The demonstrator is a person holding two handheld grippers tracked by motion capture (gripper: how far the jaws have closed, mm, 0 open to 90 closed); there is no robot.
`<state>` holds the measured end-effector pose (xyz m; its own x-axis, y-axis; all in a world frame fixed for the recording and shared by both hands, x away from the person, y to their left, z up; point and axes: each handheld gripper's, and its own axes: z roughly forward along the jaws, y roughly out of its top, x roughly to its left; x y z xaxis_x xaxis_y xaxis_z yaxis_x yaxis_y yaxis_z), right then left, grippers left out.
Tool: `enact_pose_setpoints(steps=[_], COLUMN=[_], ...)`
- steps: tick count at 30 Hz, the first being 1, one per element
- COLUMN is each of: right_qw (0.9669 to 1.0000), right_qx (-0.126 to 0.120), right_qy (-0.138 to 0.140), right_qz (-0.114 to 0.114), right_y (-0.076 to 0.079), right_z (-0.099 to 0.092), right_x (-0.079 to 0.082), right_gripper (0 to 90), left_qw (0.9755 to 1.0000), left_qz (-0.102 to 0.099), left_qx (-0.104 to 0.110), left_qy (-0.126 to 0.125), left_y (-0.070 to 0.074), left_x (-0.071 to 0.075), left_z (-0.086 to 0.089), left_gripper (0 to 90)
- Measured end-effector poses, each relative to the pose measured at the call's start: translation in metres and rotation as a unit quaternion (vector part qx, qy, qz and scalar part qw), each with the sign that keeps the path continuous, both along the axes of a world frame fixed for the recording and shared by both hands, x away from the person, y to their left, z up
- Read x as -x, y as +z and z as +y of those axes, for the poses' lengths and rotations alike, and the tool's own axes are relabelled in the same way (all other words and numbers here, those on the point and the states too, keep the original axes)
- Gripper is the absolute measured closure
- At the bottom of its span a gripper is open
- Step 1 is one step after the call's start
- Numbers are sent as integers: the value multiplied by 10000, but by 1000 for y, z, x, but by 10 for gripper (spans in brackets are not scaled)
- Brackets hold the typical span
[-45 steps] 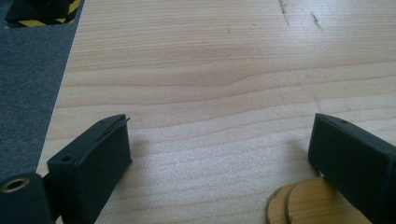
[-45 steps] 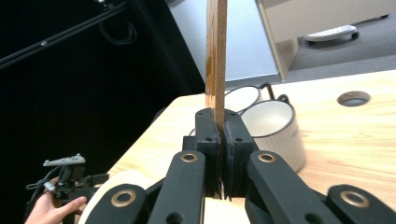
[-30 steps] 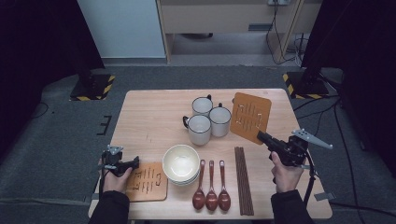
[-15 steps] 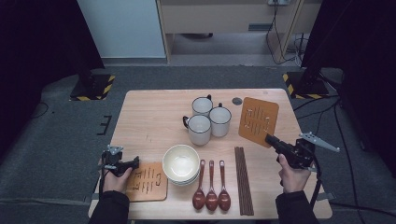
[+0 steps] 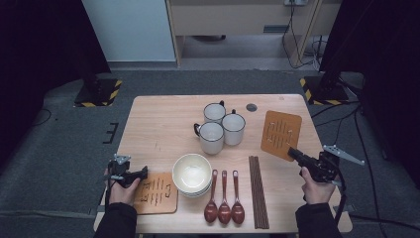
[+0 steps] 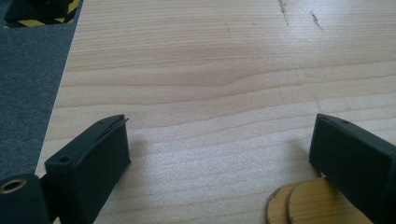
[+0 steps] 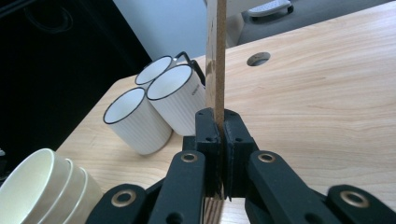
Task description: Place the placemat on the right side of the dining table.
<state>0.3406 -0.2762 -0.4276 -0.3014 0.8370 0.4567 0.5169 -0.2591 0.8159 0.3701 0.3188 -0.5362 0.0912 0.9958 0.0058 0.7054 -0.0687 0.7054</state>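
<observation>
Dark room, wooden desk [image 5: 163,124]. High view: right hand-held gripper [image 5: 293,153] is gripping the slotted mat [image 5: 281,134], tilted off the desk for carrying. Left gripper view: left hand-held gripper [image 6: 219,154] is resting wide open, empty, another mat [image 6: 308,205] beside it. Right gripper view: jaws are pinching the slotted mat's edge; mugs [image 7: 149,107] to their left.

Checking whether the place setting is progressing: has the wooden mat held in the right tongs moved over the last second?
Yes. The wooden mat has shifted right and nearer the person, away from the three mugs.
</observation>
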Motion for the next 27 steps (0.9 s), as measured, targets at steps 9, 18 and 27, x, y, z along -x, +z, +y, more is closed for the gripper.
enact_pose_setpoints(steps=[9, 18, 27], right_qw=[9999, 9989, 9976], right_qx=[32, 192, 292], right_qy=[-111, -286, -388], right_qz=[124, 313, 502], right_y=[-7, -18, -29], right_z=[-7, -12, -16], right_x=[-1, -4, -9], right_gripper=[871, 871, 871], left_qw=[10000, 10000, 10000], left_qz=[3, 15, 5], left_qx=[8, 6, 17], left_qy=[25, 18, -5], left_y=[0, 0, 0], left_x=[0, 0, 0], left_z=[0, 0, 1], left_gripper=[29, 27, 29])
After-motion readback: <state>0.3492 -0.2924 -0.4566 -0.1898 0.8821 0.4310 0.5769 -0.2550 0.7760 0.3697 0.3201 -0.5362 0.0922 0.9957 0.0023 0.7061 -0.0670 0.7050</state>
